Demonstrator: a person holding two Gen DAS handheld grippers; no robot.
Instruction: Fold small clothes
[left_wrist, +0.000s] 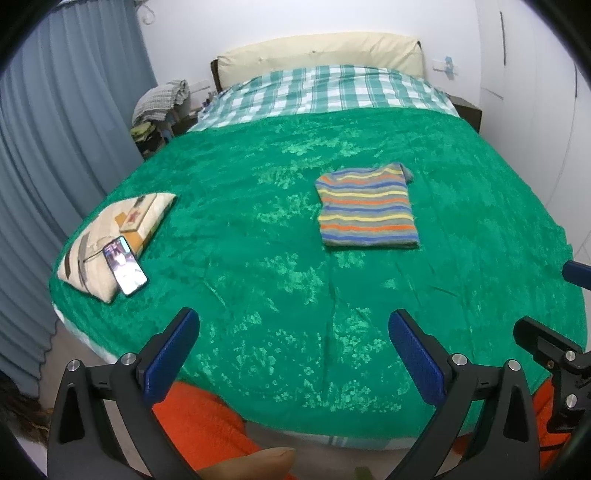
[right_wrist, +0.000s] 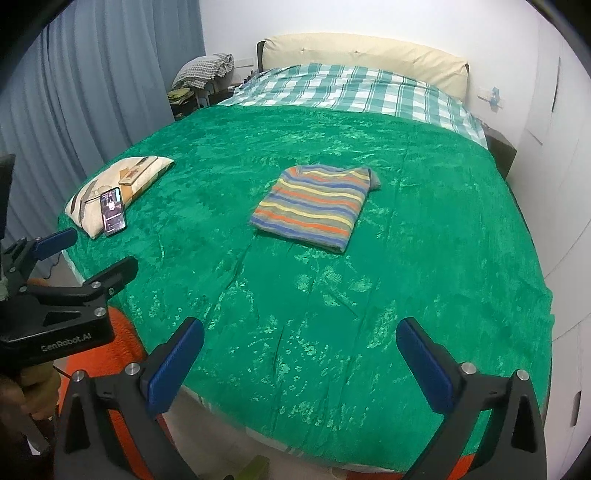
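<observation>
A small striped shirt (left_wrist: 367, 206) lies folded into a neat rectangle on the green bedspread (left_wrist: 280, 258), right of the bed's middle. It also shows in the right wrist view (right_wrist: 314, 208). My left gripper (left_wrist: 293, 325) is open and empty, held over the bed's near edge, well short of the shirt. My right gripper (right_wrist: 299, 332) is open and empty too, also back at the near edge. The left gripper shows at the left of the right wrist view (right_wrist: 90, 254), open.
A cream pillow (left_wrist: 110, 236) with a phone (left_wrist: 125, 271) leaning on it lies at the bed's left edge. A checked sheet (left_wrist: 325, 88) and headboard cushion (left_wrist: 317, 50) are at the far end. Grey curtains (left_wrist: 55, 147) hang left. An orange cloth (left_wrist: 192, 424) lies below the bed's edge.
</observation>
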